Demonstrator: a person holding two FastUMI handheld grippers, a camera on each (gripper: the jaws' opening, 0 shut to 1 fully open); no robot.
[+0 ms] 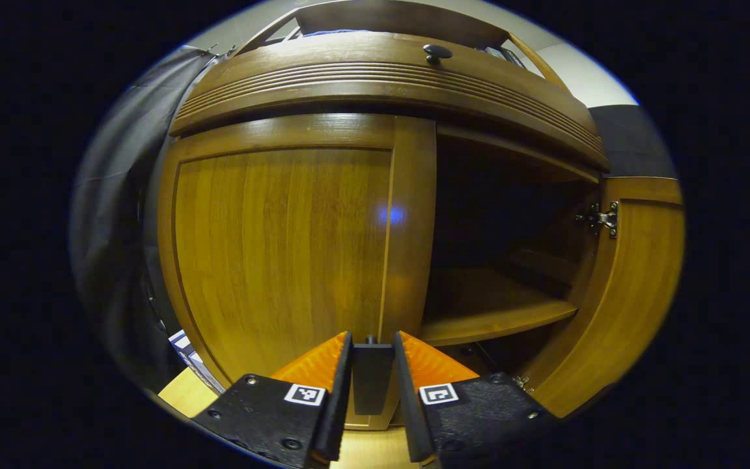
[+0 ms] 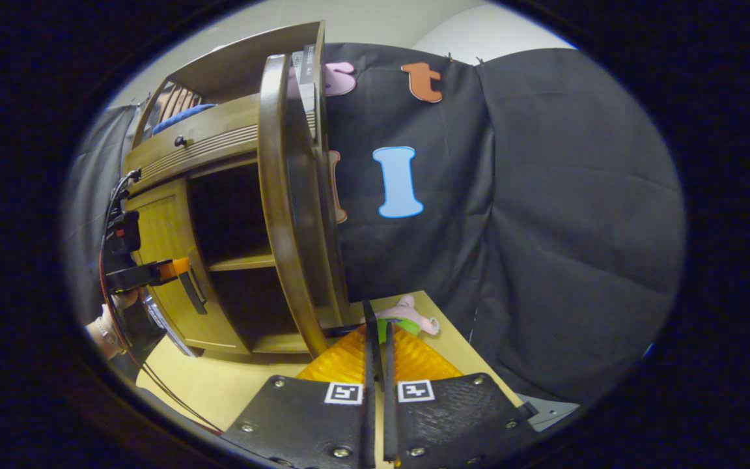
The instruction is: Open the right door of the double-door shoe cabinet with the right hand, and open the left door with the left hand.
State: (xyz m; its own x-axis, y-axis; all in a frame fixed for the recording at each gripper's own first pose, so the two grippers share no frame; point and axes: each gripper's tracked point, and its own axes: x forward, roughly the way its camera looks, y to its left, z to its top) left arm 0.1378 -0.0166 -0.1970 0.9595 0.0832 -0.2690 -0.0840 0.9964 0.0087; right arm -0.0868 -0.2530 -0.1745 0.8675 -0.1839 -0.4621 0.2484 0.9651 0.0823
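Right door stood swung wide; left door sat flush in the cabinet. Left tongs clenched its dark handle. Right tongs closed, gripping nothing. Stiff hinged wood, probably light; pull by that handle.

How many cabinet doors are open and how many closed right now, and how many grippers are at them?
Open brown wooden doors: 1, the right door
Closed brown wooden doors: 1, the left door
Orange-fingered grippers: 2, left gripper, right gripper
Total: 4
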